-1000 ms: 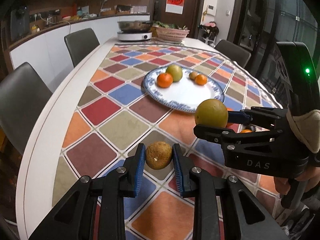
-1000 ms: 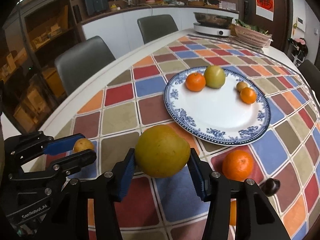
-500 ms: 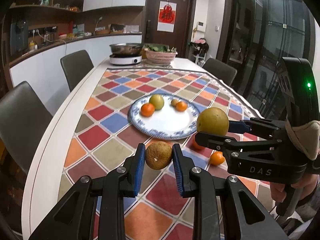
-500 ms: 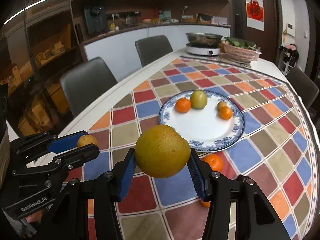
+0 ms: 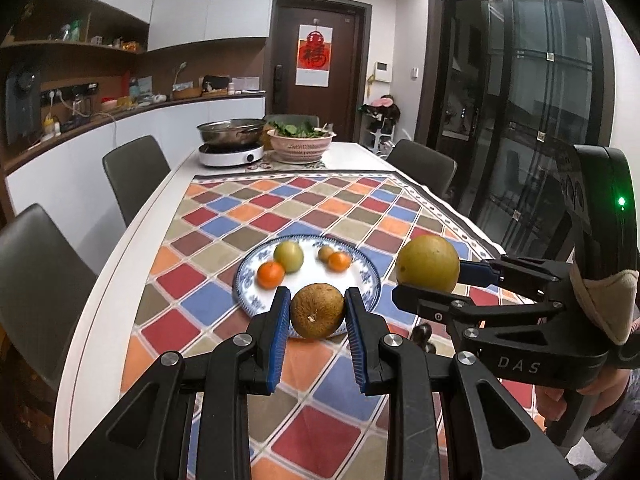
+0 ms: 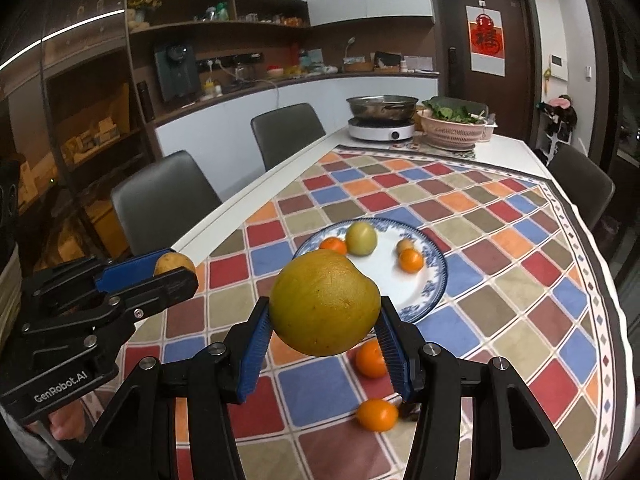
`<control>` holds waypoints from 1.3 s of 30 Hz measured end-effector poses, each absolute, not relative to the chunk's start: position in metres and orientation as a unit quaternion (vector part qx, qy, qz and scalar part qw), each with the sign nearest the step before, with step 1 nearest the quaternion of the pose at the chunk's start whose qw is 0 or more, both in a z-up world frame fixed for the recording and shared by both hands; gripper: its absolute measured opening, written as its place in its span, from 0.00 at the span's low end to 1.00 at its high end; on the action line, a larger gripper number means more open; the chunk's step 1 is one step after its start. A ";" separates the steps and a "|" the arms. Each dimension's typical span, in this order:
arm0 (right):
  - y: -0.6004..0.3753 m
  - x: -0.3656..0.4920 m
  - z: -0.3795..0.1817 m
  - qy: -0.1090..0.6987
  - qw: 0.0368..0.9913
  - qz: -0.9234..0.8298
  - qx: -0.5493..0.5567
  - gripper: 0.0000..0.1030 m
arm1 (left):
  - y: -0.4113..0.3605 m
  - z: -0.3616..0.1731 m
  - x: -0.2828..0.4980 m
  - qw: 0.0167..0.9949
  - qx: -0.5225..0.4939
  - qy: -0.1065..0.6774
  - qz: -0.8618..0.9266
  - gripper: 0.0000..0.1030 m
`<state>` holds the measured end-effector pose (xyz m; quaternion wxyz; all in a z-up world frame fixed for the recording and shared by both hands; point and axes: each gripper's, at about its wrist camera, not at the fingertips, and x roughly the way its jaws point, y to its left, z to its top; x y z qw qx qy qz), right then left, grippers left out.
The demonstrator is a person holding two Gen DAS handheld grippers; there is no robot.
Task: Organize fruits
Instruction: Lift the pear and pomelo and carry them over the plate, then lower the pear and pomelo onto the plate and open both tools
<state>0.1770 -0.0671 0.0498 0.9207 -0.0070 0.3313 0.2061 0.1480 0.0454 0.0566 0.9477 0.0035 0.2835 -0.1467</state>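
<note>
The left gripper [image 5: 318, 311] clamps a small brown fruit [image 5: 318, 310]; the right gripper [image 6: 323, 312] grips a large yellow fruit [image 6: 324, 308], both above the bench [image 5: 120, 272], near the plate [image 5: 370, 276].

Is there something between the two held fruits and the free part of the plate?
Nothing visible. The brown fruit and the large yellow fruit hang above the near rim of the plate, whose near part is bare.
</note>
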 end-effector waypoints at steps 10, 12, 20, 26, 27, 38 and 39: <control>-0.084 0.210 0.053 0.334 0.922 0.196 -0.003 0.51 | 0.031 0.060 0.193 0.947 0.006 0.281 -0.157 0.27; -0.086 0.219 0.051 0.338 0.920 0.197 -0.001 0.51 | 0.030 0.060 0.203 0.946 0.003 0.283 -0.160 0.27; -0.089 0.257 0.033 0.360 0.911 0.201 -0.001 0.51 | 0.028 0.043 0.249 0.939 -0.003 0.304 -0.161 0.27; -0.086 0.286 0.013 0.383 0.902 0.200 -0.022 0.51 | 0.029 0.020 0.281 0.929 -0.007 0.332 -0.163 0.27; -0.086 0.289 0.009 0.387 0.900 0.200 -0.025 0.51 | 0.029 0.015 0.287 0.927 -0.007 0.338 -0.163 0.27; -0.087 0.335 -0.031 0.447 0.869 0.209 -0.041 0.51 | 0.019 -0.031 0.342 0.897 -0.006 0.405 -0.178 0.27; -0.087 0.339 -0.034 0.452 0.866 0.209 -0.041 0.51 | 0.019 -0.034 0.345 0.895 -0.006 0.410 -0.179 0.27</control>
